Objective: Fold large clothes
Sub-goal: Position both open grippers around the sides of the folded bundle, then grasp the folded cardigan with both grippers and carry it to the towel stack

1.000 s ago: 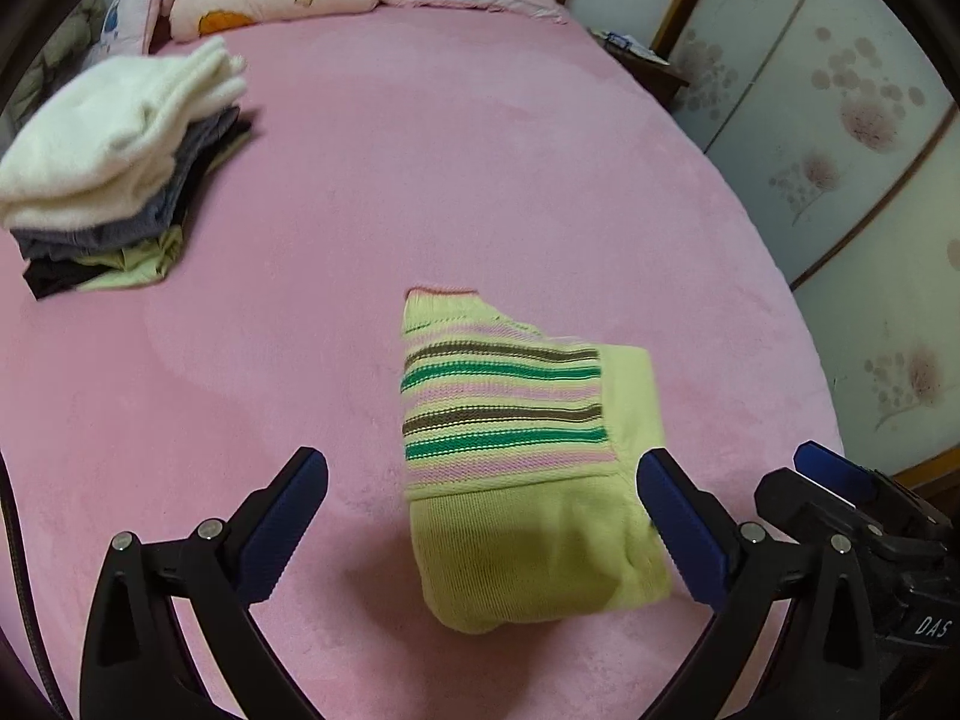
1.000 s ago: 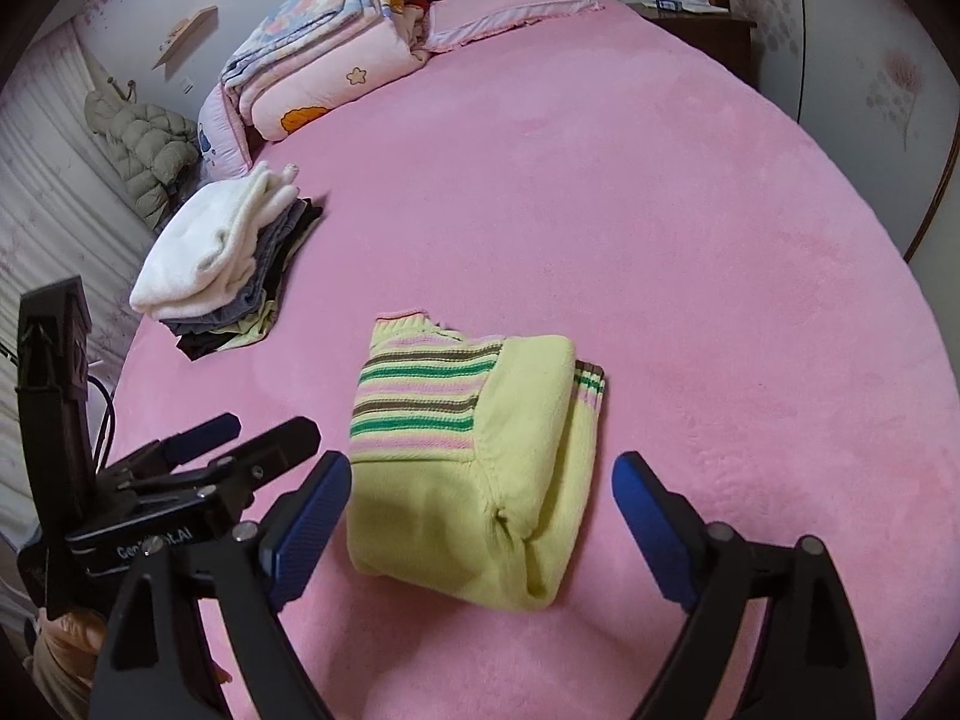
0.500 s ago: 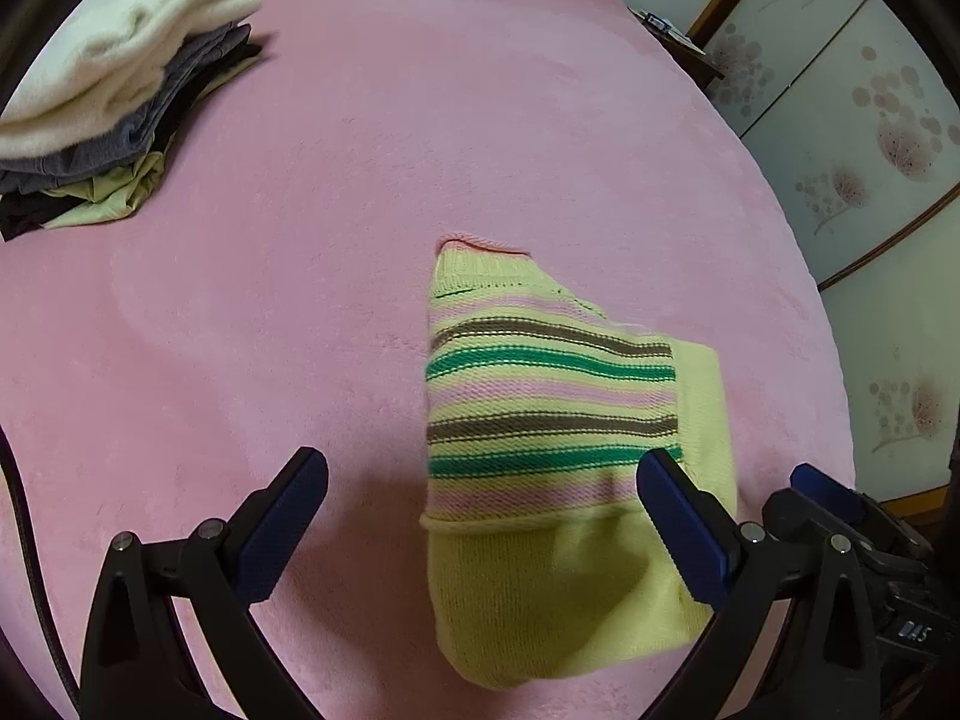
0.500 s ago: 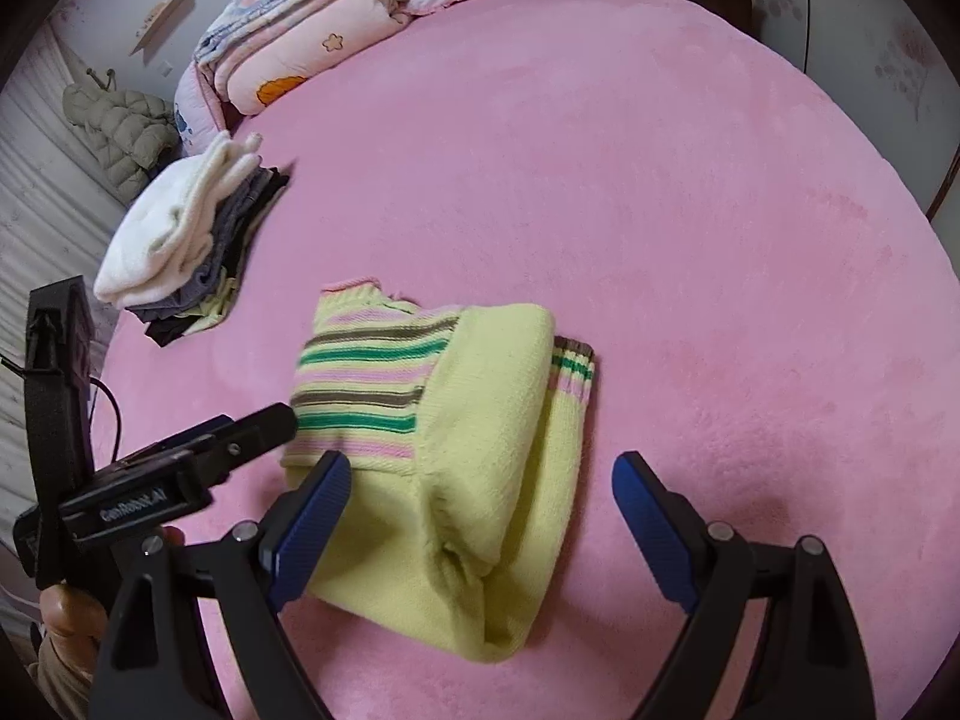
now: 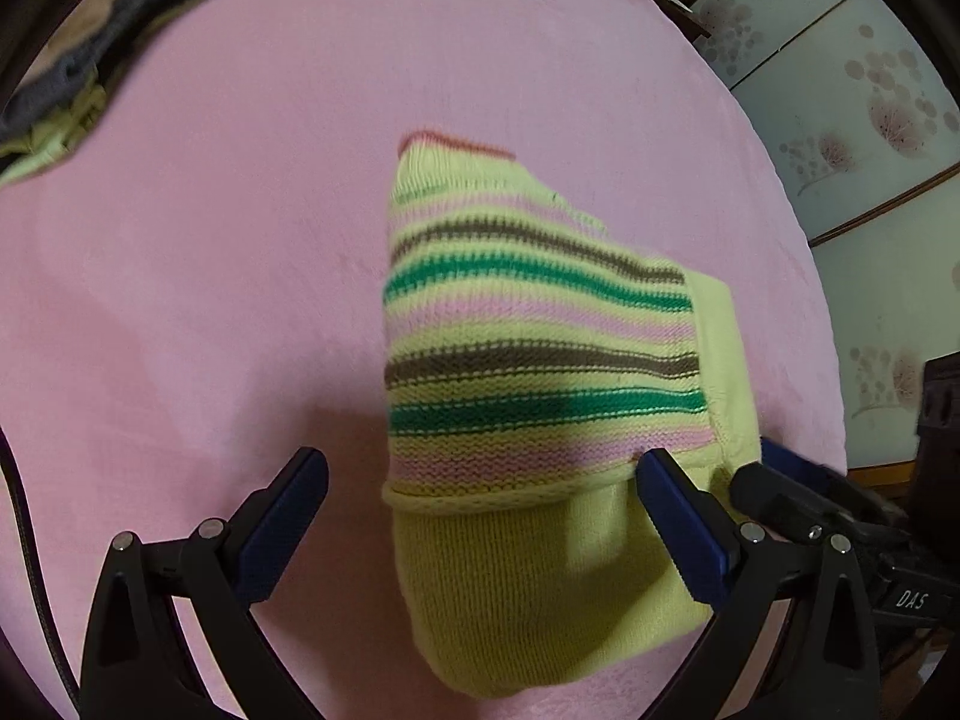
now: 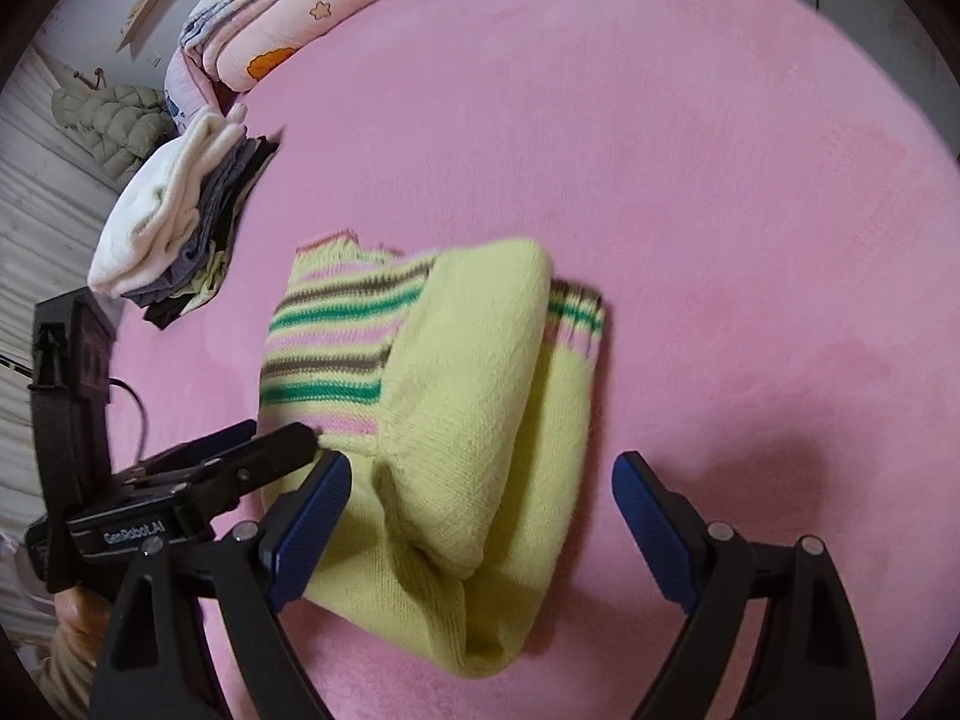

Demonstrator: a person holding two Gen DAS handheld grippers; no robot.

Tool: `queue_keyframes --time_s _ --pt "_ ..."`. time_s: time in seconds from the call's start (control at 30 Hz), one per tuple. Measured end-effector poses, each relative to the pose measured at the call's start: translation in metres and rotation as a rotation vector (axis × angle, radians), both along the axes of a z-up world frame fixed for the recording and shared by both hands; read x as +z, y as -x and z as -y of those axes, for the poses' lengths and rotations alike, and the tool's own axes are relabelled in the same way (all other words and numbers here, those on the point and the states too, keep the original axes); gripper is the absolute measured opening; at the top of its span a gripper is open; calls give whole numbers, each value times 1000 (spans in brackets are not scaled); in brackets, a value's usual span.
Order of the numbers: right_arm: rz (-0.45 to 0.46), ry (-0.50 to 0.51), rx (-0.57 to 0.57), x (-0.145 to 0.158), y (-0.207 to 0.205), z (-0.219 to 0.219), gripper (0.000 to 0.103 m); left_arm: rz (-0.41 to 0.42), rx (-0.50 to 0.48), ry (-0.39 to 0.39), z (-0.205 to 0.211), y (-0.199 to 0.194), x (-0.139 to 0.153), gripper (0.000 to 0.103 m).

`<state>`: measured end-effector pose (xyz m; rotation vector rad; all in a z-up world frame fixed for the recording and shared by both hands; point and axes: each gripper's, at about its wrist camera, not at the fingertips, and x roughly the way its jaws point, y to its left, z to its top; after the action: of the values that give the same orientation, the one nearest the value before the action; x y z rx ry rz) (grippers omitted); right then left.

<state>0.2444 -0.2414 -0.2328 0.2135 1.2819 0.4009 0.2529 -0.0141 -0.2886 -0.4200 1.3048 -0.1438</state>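
Note:
A folded yellow-green sweater [image 5: 540,396] with green, brown and pink stripes lies on the pink bed [image 5: 210,270]. It also shows in the right wrist view [image 6: 456,396], with a plain yellow sleeve folded over the stripes. My left gripper [image 5: 480,516] is open, its fingers either side of the sweater's near end. My right gripper [image 6: 480,516] is open, straddling the sweater's near edge from the other side. Neither holds anything.
A stack of folded clothes [image 6: 174,222], white on top, lies at the bed's left side. Folded quilts [image 6: 282,30] lie at the head of the bed. Patterned wardrobe doors [image 5: 870,138] stand beyond the bed's right edge.
Both grippers have moved forward and down toward the sweater, which now fills more of each view. Both stay open.

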Motion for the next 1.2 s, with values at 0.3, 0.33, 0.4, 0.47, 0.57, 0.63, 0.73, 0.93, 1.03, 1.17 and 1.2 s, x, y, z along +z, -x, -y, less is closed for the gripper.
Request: queue_keyframes --time_s 0.3,0.33,0.4,0.47,0.57,0.63,0.73,0.93,1.03,1.17,1.2 --pt "-96 -150 1 -44 -4 0 89 14 32 210 -19 6 -38 102" --pt "-102 -179 -10 -48 -5 1 89 20 31 221 -20 7 -40 102" --pt "-112 -234 -27 -53 -7 5 88 38 20 252 -22 8 -42 93" --pt "-126 -268 -32 -58 -9 6 79 53 15 306 -24 10 -43 76" --pt "-147 -330 -32 -62 -12 7 64 56 24 311 -21 11 -44 72" --pt "-137 -335 -20 -59 -11 4 56 66 16 305 -21 14 -40 65" --pt "-109 -325 -2 -50 -7 4 45 85 -8 270 -13 15 -28 53" --pt "-95 -324 24 -16 -1 3 40 108 -44 177 -1 21 28 51" --pt "-73 -328 39 17 8 0 40 126 -50 158 -3 33 70 51" --pt "-37 -333 72 70 23 -7 40 151 -41 131 -9 52 130 51" --pt "-26 -338 84 88 27 -12 40 157 -35 123 -11 57 149 51"
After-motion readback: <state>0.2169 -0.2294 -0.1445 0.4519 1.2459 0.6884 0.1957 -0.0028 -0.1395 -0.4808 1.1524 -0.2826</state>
